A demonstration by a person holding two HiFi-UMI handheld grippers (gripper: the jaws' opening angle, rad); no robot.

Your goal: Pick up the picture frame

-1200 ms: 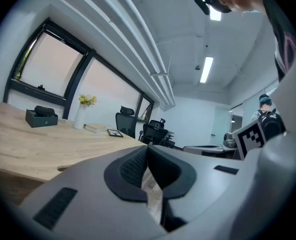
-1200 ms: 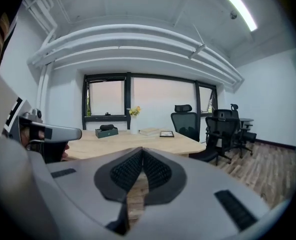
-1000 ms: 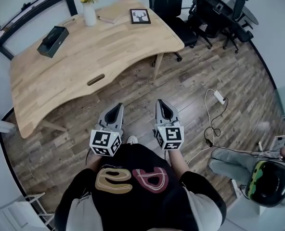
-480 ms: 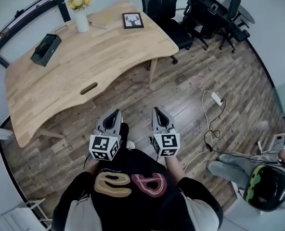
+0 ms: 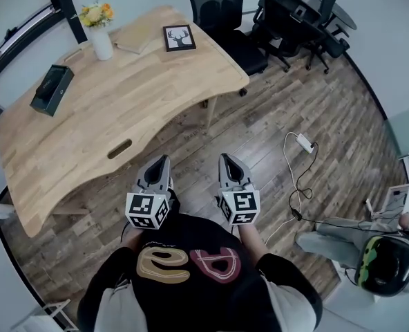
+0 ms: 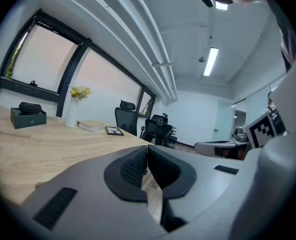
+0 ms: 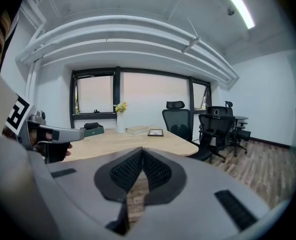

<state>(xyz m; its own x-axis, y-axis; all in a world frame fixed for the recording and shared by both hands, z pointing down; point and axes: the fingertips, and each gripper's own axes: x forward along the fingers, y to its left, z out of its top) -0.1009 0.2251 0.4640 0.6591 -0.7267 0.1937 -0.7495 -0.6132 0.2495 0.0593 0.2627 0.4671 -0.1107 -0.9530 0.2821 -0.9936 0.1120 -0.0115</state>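
Observation:
A black picture frame [image 5: 179, 37] with a deer print lies flat at the far corner of the curved wooden desk [image 5: 142, 102]; it also shows small as the frame [image 6: 114, 130] in the left gripper view and the frame [image 7: 155, 132] in the right gripper view. My left gripper [image 5: 162, 160] and right gripper [image 5: 226, 158] are held side by side over the wood floor, short of the desk's near edge and far from the frame. Both point toward the desk. Each has its jaws shut with nothing between them.
On the desk stand a white vase of flowers [image 5: 99, 32], a book [image 5: 135, 39] and a dark box [image 5: 51, 90]. Black office chairs [image 5: 222, 12] crowd the desk's far right. A cable with an adapter [image 5: 302, 142] lies on the floor; a seated person [image 5: 370, 251] is at right.
Both grippers and my view have advanced toward the desk; the desk and frame have shifted left and nearer in the head view. Jaws stayed shut.

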